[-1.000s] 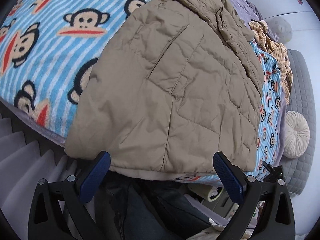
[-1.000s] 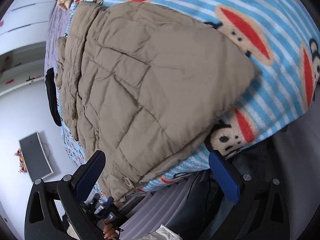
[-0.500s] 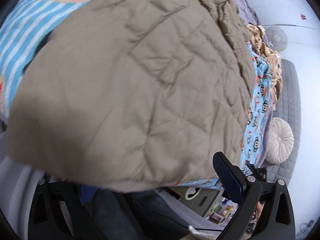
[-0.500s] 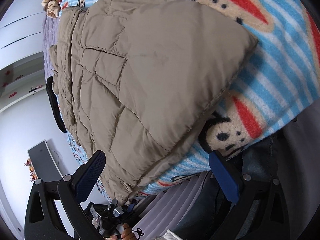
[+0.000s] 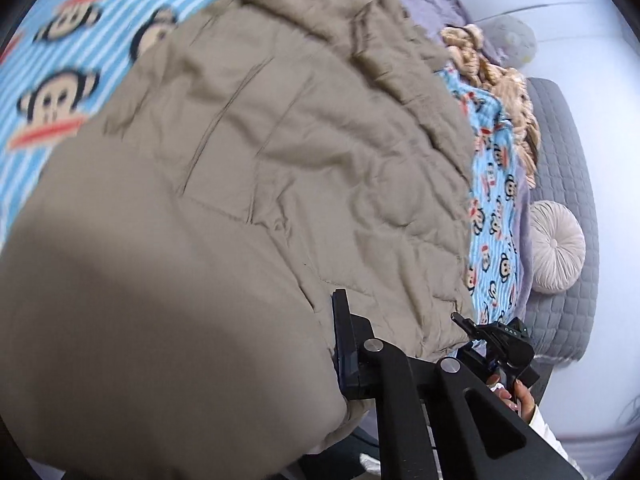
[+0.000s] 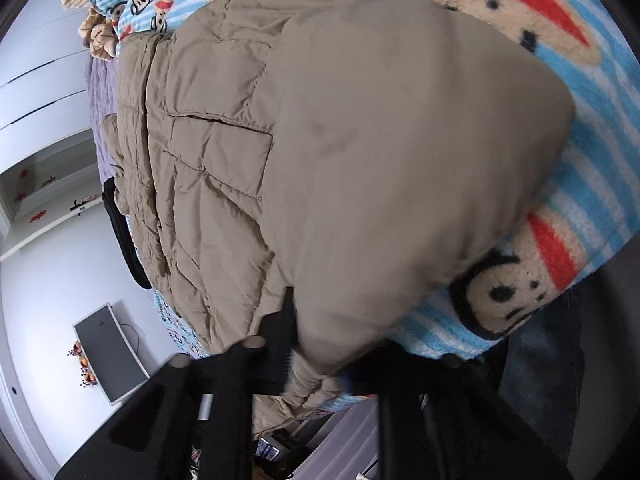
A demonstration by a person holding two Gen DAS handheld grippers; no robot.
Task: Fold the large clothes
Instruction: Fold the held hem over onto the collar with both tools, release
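A tan quilted jacket [image 5: 280, 160] lies spread on a bed with a blue striped monkey-print blanket [image 5: 60, 60]. My left gripper [image 5: 332, 320] is shut on the jacket's near hem. The fabric bulges over its left side, so only the right finger [image 5: 344, 344] shows. In the right wrist view the same jacket [image 6: 360, 140] covers the blanket [image 6: 592, 168]. My right gripper [image 6: 304, 336] is at the other hem corner and its jaws are closing with the jacket fabric pinched between them. Its left finger [image 6: 285, 320] shows and the other is hidden behind cloth.
A tan knitted garment [image 5: 492, 76] lies at the far end of the bed. A round cream cushion [image 5: 556, 246] rests on a grey quilted seat [image 5: 572, 152]. A hand [image 5: 520, 396] shows low right. A black garment [image 6: 124, 240] hangs off the bed's edge above a monitor [image 6: 112, 352].
Both grippers stood open in front of the jacket's hem and have now closed on it. The left one moved in, and the hem corner now bulges up close to its camera.
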